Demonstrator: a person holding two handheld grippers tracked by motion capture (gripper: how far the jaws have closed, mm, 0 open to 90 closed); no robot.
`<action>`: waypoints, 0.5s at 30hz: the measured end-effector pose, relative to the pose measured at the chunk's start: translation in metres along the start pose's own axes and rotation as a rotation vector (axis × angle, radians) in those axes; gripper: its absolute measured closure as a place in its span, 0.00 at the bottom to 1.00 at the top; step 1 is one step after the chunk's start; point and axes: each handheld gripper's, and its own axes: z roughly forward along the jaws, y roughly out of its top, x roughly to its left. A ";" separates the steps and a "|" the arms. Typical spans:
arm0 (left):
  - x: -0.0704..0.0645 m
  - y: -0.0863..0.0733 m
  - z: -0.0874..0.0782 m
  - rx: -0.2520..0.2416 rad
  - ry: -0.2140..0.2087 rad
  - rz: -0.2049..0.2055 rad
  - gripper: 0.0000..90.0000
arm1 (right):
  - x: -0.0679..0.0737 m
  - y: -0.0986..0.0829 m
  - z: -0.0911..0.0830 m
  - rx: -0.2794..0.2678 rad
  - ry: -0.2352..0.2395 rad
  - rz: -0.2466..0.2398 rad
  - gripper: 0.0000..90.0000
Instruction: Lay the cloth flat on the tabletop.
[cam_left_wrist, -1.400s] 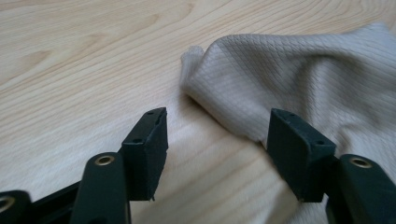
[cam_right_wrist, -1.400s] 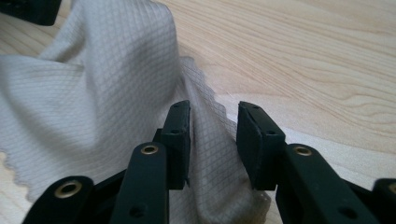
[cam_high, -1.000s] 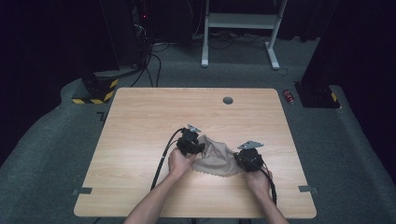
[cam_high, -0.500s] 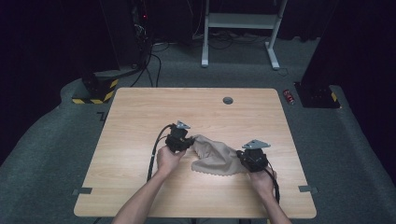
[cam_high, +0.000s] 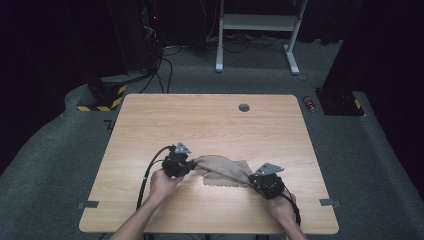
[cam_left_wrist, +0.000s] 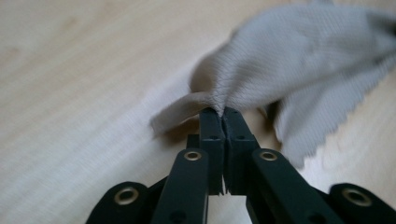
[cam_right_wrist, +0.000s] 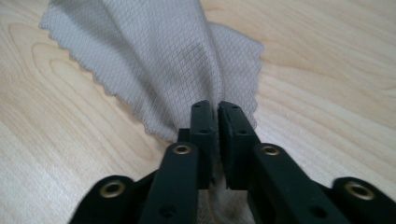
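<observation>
No text, label, brand name or number can be read anywhere in these pictures. The one sign-like marking is the yellow and black warning stripe on the base (cam_high: 102, 100) that stands on the floor beyond the table's far left corner, and it carries no words. A dark mark (cam_high: 108, 123) lies on the carpet just beside that corner, too small and dim to tell whether it is a letter. The small red thing (cam_high: 310, 102) on the floor by the far right corner is too small to make out any print.
</observation>
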 end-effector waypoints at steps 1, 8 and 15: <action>-0.001 -0.001 0.000 0.002 -0.011 -0.010 0.94 | -0.002 0.002 -0.002 -0.020 0.003 0.019 0.90; 0.000 -0.006 -0.002 -0.013 -0.032 -0.025 0.95 | -0.013 0.026 -0.004 -0.095 -0.019 0.098 0.78; -0.003 -0.018 -0.007 -0.023 -0.056 -0.038 0.95 | -0.025 0.039 0.035 0.020 -0.009 0.164 0.66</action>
